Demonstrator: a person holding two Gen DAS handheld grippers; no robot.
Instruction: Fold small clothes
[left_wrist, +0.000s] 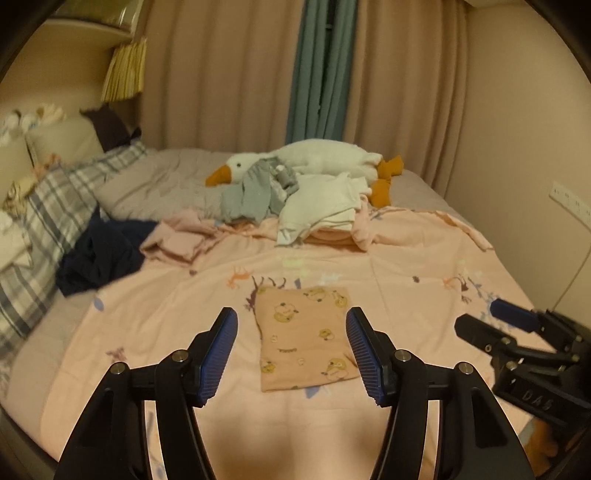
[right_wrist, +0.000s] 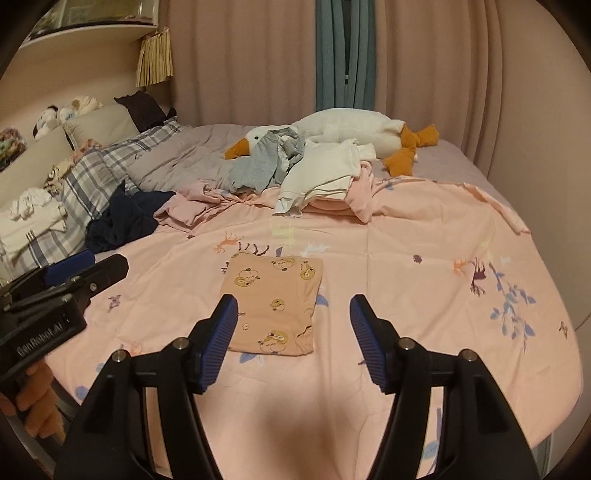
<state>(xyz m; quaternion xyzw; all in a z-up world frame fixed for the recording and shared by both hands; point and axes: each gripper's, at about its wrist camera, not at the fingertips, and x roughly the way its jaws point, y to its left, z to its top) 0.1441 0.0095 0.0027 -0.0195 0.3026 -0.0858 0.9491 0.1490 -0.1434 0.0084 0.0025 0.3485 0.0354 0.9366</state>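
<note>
A: Where is the garment?
B: The folded peach garment (left_wrist: 304, 338) with bear prints lies flat on the pink bedspread (left_wrist: 406, 266), edges squared, nothing on top of it.

A: And the grippers?
B: Both hang above it. The left gripper (left_wrist: 291, 356) has its jaws released, nothing between the blue pads. The right gripper (right_wrist: 293, 341) is likewise spread and empty.

A: Room to move?
B: Bare bedspread all around the garment, widest toward the right edge of the bed. Farther back sits a heap: a white garment (right_wrist: 325, 170), a grey garment (right_wrist: 258, 166) and a crumpled pink cloth (right_wrist: 188, 208), well apart from the folded piece. A dark navy cloth (right_wrist: 122, 221) lies at the left, beside a plaid pillow (left_wrist: 48, 206).

A: The room?
B: A plush goose (left_wrist: 314, 158) lies behind the heap. Beige curtains (left_wrist: 221, 74) with a teal curtain (left_wrist: 319, 74) between them close the back wall.
</note>
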